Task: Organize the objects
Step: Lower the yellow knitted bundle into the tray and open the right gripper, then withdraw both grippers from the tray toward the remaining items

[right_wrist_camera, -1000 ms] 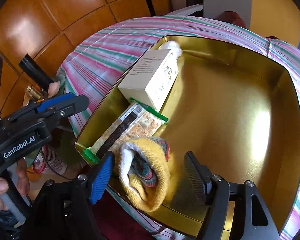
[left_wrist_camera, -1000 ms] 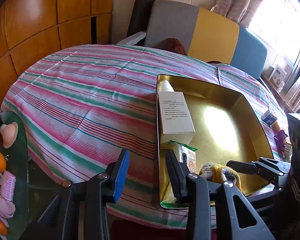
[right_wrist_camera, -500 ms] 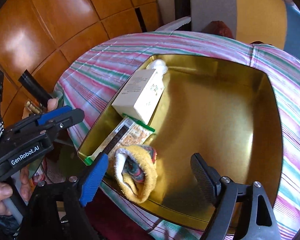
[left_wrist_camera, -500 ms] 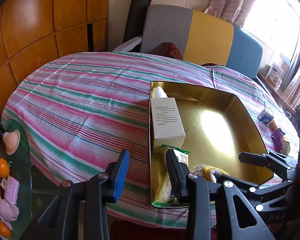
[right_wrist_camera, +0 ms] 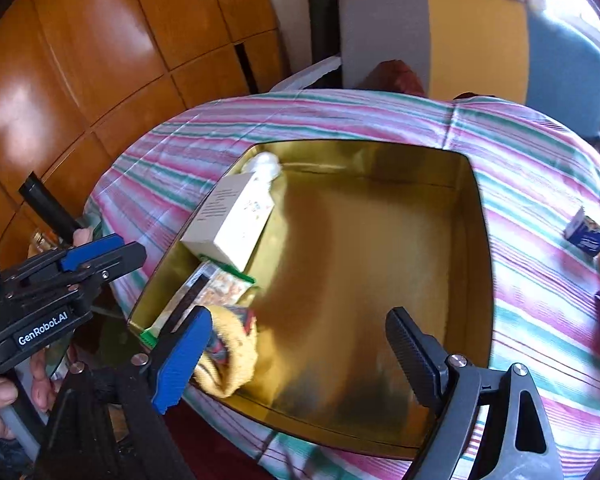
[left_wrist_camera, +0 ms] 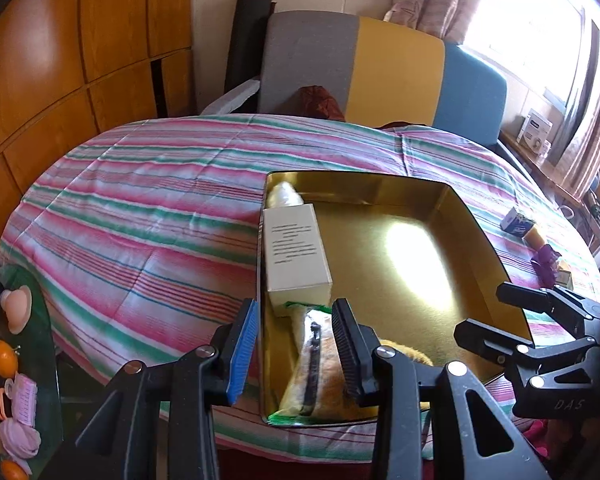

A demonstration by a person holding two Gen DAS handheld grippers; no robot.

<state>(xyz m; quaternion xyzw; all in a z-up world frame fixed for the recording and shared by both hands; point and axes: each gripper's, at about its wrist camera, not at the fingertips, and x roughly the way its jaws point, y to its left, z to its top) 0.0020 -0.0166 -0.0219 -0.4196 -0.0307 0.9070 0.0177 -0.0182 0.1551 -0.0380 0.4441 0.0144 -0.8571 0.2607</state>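
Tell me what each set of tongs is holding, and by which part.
Nothing. The left tongs and right tongs are both open and empty above the gold tray.

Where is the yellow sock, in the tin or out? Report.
In. The yellow sock lies inside the gold tin, at its near corner beside the snack packet.

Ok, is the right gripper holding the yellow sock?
No, the right gripper is open and empty above the gold tray; the yellow sock lies inside.

Black plastic left gripper point(left_wrist_camera: 294, 344) at lower centre of left view, one blue ribbed pad, one black ribbed pad, silver screws, black plastic right gripper point(right_wrist_camera: 300, 354) with matching pads, white "GenRobot.AI" lettering at left of right view, bare-skinned hand point(right_wrist_camera: 4, 396) at lower left
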